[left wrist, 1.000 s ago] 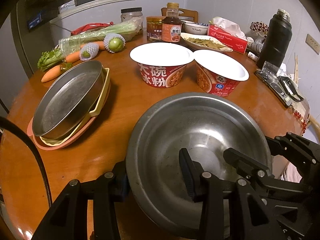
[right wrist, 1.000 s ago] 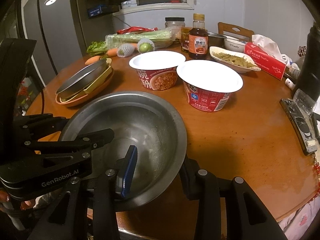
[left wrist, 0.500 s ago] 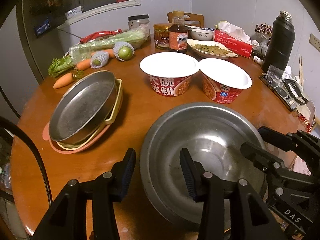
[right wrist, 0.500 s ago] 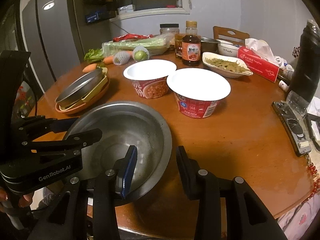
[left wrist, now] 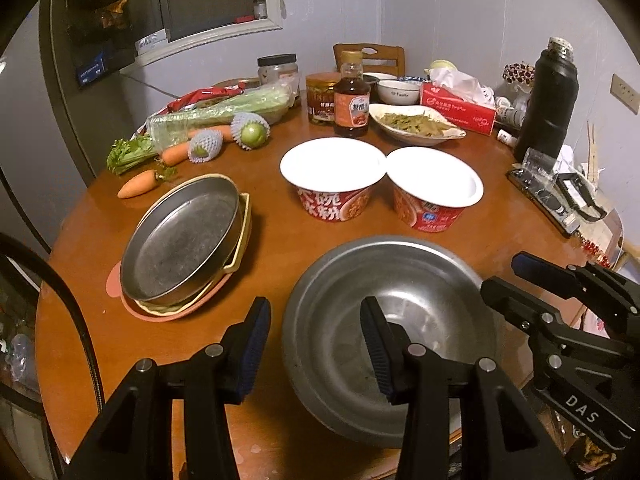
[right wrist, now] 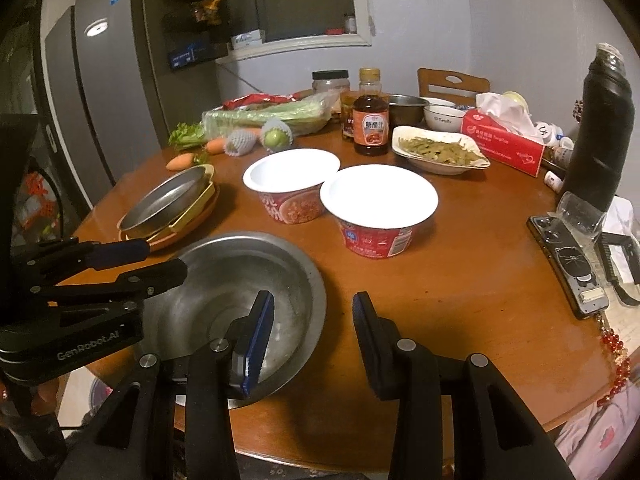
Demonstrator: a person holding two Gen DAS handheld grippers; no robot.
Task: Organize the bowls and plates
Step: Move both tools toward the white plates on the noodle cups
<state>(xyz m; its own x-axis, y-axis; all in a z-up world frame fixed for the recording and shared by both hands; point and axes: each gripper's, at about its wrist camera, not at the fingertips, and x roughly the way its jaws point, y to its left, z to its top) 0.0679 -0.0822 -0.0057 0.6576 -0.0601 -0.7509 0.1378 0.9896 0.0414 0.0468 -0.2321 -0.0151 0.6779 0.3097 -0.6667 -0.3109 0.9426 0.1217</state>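
we read the big steel bowl (left wrist: 400, 320) as parked at the near edge of the round wooden worktop (left wrist: 280, 248) so both tools can straddle its rim from opposite sides. our left tool (left wrist: 316, 344) stands open, one finger (left wrist: 376, 344) over the bowl's inside, the other outside the rim, neither pad pressing. our right tool (right wrist: 314, 332) is open too, one finger (right wrist: 260, 336) over the bowl and one over bare wood. to the left, the steel plate (left wrist: 180, 240) sits tilted in a yellow dish (left wrist: 244, 232) on a pink plate (left wrist: 116, 280), which looks like the stack we are building. two sealed noodle cups (left wrist: 332, 180) stand just behind the bowl. the worktop is glossy and crowded at the back with vegetables (left wrist: 208, 120), a sauce bottle (left wrist: 352, 100) and a tissue box (left wrist: 456, 108); the room is dim, a fridge (right wrist: 100, 92) at the left.
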